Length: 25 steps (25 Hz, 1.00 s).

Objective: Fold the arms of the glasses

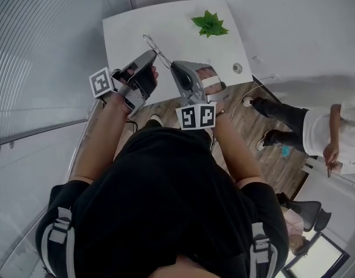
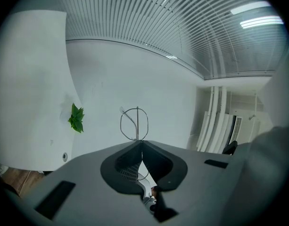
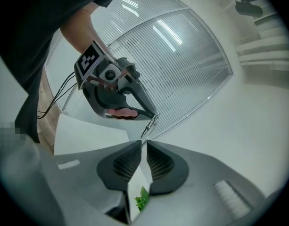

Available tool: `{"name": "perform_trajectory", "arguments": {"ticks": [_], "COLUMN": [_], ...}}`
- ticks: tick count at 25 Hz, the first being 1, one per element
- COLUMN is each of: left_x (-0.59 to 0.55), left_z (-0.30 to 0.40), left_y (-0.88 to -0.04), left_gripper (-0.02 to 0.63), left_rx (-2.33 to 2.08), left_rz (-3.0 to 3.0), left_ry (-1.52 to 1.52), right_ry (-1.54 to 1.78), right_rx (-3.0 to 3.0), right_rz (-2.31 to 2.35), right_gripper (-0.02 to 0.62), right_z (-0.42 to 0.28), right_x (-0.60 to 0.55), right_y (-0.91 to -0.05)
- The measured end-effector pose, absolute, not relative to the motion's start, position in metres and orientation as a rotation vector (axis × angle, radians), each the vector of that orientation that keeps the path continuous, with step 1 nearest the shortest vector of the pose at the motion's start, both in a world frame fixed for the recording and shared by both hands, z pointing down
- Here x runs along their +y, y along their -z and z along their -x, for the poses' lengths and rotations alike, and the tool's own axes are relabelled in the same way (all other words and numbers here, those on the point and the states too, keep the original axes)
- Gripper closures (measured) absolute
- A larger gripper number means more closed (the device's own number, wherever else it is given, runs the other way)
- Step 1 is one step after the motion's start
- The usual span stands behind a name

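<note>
Gently — with the left gripper [image 2: 140, 144] clamped on the seemingly light, bendy wire glasses [image 2: 137, 126], nudge an arm [image 3: 150, 126] using the barely parted right gripper [image 3: 143, 147].

Glasses [image 2: 137, 121]: thin silver wire frame, rounded rim upright, clamped in left gripper [image 2: 141, 142] tips, above table [image 1: 165, 22] near edge

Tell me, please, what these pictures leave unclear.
Glasses: head view, too thin to tell whether the arms are folded.
Right claw: right gripper view leaves unclear whether it touches the glasses' arm.
Left claw: in the left gripper view, its jaws hide part of the frame.
</note>
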<state>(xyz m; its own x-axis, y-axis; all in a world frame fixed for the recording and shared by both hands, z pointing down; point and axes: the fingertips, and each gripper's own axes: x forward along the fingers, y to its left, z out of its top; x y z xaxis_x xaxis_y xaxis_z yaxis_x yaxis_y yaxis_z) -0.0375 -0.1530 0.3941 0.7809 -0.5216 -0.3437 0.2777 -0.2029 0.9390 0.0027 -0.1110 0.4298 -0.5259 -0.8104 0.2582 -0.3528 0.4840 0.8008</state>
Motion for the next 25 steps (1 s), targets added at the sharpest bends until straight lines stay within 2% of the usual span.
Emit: {"name": "perform_trajectory", "arguments": {"ticks": [5,8,16,25], "left_x": [-0.153,-0.153,-0.156,-0.158], "left_z": [0.036,0.037,0.04,0.046], "left_y": [-0.395,-0.398,-0.402,-0.408], "left_gripper": [0.594,0.594,0.594,0.594], "left_rx": [-0.193,-0.203,-0.225,-0.26], "left_rz": [-1.621,-1.614,-1.619,-1.617], "left_ry": [0.728,0.727,0.722,0.712], "right_ry": [0.911,0.886,0.857,0.717], "right_rx": [-2.095,-2.098,-2.116,-2.224], "right_rz": [-0.95,-0.943,-0.909,-1.008], "right_gripper": [0.541,0.492,0.442,0.442], "right_z": [-0.004,-0.006,-0.009,-0.03], "right_x": [-0.111,-0.11,-0.105,-0.107], "right_y": [-0.435,-0.438,-0.442,-0.43]}}
